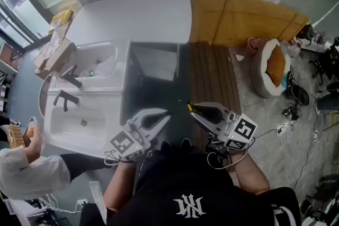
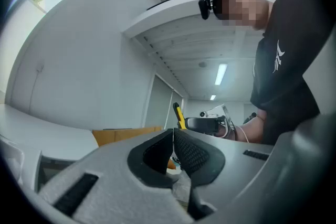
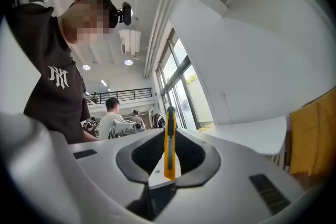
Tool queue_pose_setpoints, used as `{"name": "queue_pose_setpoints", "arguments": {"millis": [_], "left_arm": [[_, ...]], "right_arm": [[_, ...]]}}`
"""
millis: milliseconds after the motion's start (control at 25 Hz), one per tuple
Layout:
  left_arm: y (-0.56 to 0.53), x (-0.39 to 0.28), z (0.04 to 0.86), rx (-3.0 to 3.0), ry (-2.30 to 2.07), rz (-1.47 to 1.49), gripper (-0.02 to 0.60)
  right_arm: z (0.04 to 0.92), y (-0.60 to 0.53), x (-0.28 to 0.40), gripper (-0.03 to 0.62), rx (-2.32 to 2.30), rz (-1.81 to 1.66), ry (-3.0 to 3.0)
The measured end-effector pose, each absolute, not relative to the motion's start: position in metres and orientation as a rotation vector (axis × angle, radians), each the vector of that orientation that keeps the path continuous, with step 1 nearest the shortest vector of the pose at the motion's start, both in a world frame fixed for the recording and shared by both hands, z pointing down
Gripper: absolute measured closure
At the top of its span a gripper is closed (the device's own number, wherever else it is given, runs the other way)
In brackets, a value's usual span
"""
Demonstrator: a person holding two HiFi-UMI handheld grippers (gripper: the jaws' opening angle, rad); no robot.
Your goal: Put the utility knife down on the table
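Carrying step: knife (image 3: pixel 169 150) clamped upright in right hand-held gripper (image 1: pixel 193 108), off any surface. Left hand-held gripper (image 2: pixel 173 135) pressed together, empty. Next, probably: reach ahead to desk (image 1: pixel 132 18), lower gently, part jaws.

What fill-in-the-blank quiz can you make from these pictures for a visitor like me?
1. The utility knife has a ____ body.
2. It is clamped in the right gripper, while the left gripper, jaws together, holds ____.
3. On the white sink, the two faucets are ____ in colour.

Missing words: yellow; nothing; black.
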State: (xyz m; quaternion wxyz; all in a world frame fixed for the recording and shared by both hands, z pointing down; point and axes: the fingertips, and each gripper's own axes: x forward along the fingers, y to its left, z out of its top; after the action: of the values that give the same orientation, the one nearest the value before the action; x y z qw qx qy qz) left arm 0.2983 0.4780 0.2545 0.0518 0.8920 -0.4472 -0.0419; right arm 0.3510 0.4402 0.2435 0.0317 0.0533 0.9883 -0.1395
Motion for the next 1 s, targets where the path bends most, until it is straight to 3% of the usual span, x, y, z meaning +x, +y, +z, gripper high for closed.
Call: {"name": "queue_pose_setpoints", "arguments": {"millis": [1000], "left_arm": [[0.440,0.327,0.262,2.665,-1.449,-0.030,0.574]], "right_arm": [[0.254,0.386,0.392,0.540,0.140,-0.444,3.023]]}}
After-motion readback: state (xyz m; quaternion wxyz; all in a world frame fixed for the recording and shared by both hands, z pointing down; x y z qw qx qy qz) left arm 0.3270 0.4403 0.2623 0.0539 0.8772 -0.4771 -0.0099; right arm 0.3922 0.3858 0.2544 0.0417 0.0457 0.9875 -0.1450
